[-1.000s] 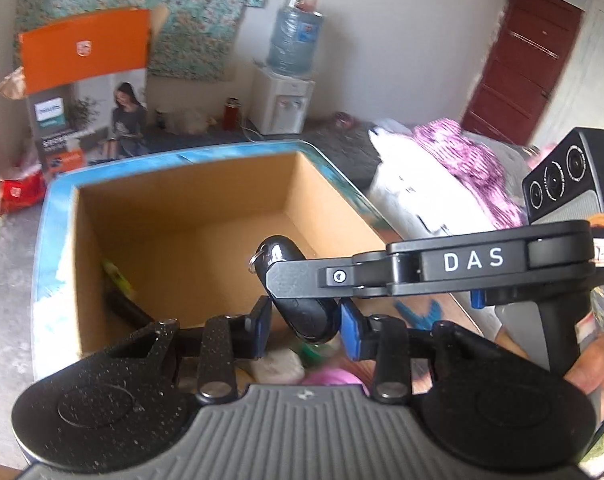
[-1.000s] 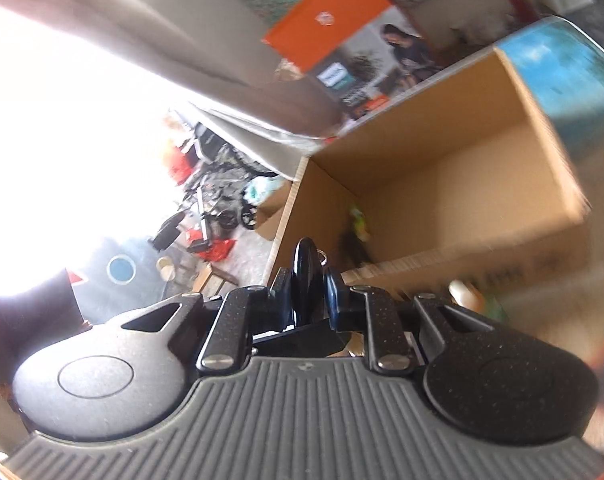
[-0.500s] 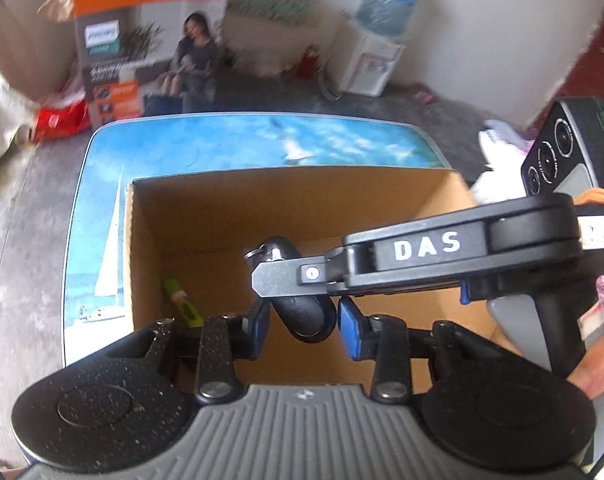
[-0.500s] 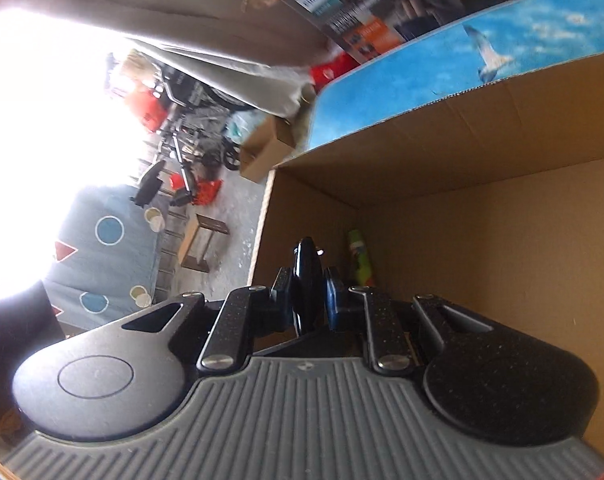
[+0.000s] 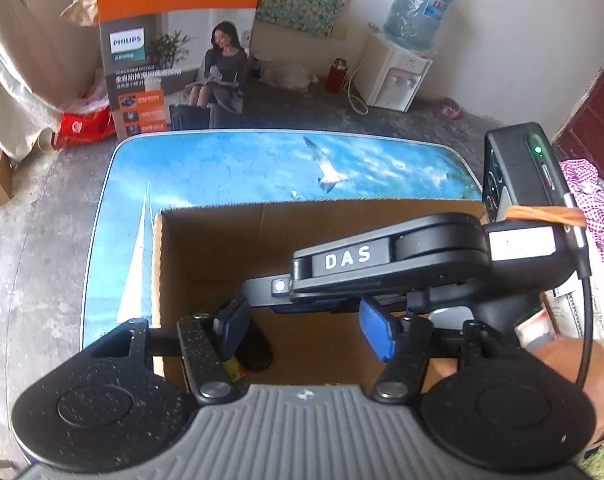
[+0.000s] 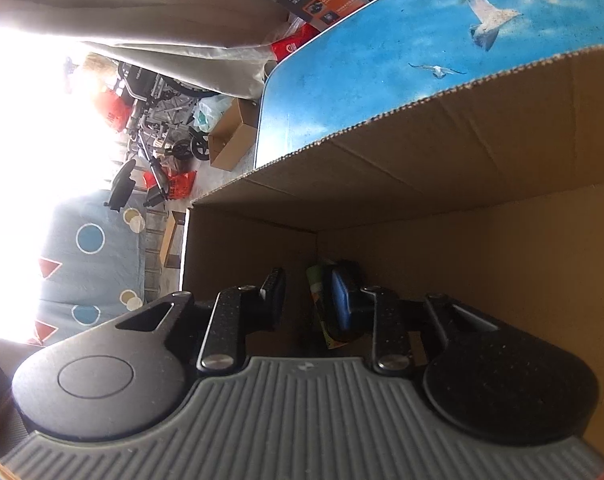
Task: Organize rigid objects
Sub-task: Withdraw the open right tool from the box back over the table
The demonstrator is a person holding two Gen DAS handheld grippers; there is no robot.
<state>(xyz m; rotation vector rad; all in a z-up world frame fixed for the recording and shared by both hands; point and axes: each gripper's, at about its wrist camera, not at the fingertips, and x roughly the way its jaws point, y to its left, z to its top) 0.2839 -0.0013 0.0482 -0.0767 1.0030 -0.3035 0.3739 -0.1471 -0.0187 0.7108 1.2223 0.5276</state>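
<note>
The left wrist view looks steeply down from just above the box (image 5: 206, 248), its near rim right under the lens, and faces across the table (image 5: 230, 168) beyond the box toward the far wall. The right wrist view sits closer still, at the box (image 6: 442, 168) mouth, rolled so the box's far wall runs on a slant, and it faces into the left inner corner. Both views share the box's far wall, the corner floor with the dark thing (image 5: 258, 346) and the table (image 6: 362, 60) behind the box
</note>
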